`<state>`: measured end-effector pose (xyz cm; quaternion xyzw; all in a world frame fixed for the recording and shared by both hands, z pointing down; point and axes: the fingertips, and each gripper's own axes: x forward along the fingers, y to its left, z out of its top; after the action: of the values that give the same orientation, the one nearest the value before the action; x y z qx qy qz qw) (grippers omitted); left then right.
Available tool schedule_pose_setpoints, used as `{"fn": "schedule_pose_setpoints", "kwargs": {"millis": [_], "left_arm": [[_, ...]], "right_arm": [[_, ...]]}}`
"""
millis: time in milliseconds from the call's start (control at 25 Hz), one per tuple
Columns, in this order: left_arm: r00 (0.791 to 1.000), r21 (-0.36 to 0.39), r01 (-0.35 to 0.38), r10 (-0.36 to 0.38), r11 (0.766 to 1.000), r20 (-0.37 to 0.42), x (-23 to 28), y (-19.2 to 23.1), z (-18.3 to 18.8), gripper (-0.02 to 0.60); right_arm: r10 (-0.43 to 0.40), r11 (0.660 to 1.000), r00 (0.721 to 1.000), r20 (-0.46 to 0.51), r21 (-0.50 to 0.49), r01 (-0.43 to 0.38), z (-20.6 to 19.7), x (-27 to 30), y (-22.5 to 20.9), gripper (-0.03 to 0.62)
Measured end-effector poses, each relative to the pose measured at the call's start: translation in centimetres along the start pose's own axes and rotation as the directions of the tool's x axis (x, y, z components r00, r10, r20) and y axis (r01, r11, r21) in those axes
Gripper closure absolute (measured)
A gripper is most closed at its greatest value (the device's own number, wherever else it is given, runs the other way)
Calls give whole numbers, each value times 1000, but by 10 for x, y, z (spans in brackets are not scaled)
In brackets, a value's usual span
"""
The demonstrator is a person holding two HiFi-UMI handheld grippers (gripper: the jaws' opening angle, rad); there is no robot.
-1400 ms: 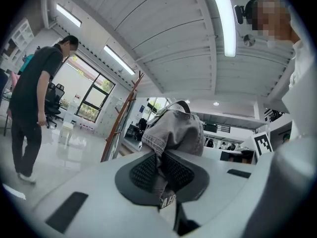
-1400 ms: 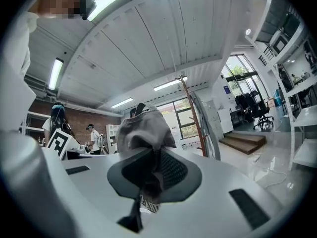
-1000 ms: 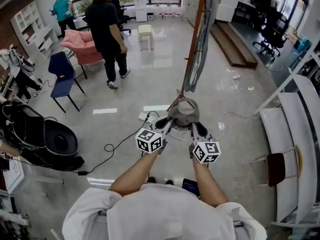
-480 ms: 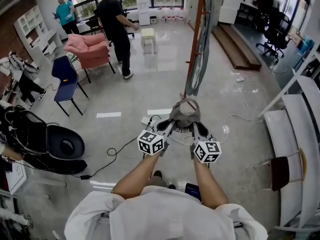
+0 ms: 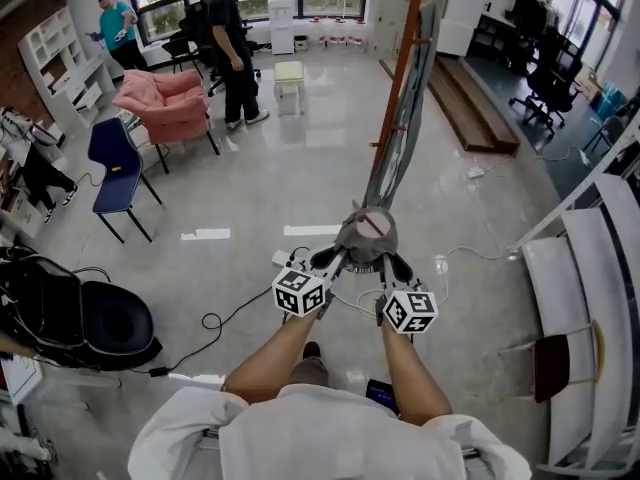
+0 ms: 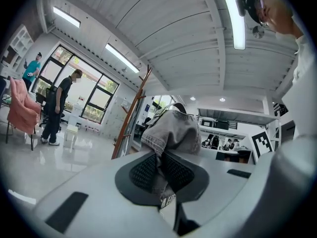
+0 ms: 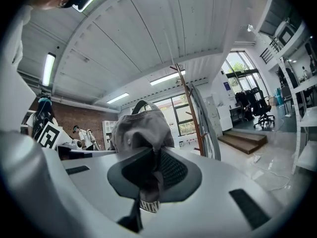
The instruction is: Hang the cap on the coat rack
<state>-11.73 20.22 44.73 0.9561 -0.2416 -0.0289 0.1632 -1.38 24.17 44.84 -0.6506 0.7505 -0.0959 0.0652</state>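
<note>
The tall wooden coat rack [image 5: 397, 78] stood on the office floor just ahead of me, with the grey cap [image 5: 362, 236] held up near its pole. My left gripper [image 5: 333, 259] pinched the cap's fabric between narrow jaws on one side, and my right gripper [image 5: 391, 263] clamped the opposite edge the same way.
</note>
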Motion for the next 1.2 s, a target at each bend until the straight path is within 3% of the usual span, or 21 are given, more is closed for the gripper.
{"fn": "schedule_pose_setpoints", "kwargs": {"millis": [520, 1200], "left_arm": [[1000, -1, 26, -26, 1000, 1, 79, 117, 39, 548], [1000, -19, -10, 9, 1000, -24, 179, 199, 43, 549]], "right_arm": [[-32, 999, 999, -5, -10, 32, 6, 136, -30, 551], [-14, 1000, 999, -37, 22, 14, -1, 244, -101, 551]]}}
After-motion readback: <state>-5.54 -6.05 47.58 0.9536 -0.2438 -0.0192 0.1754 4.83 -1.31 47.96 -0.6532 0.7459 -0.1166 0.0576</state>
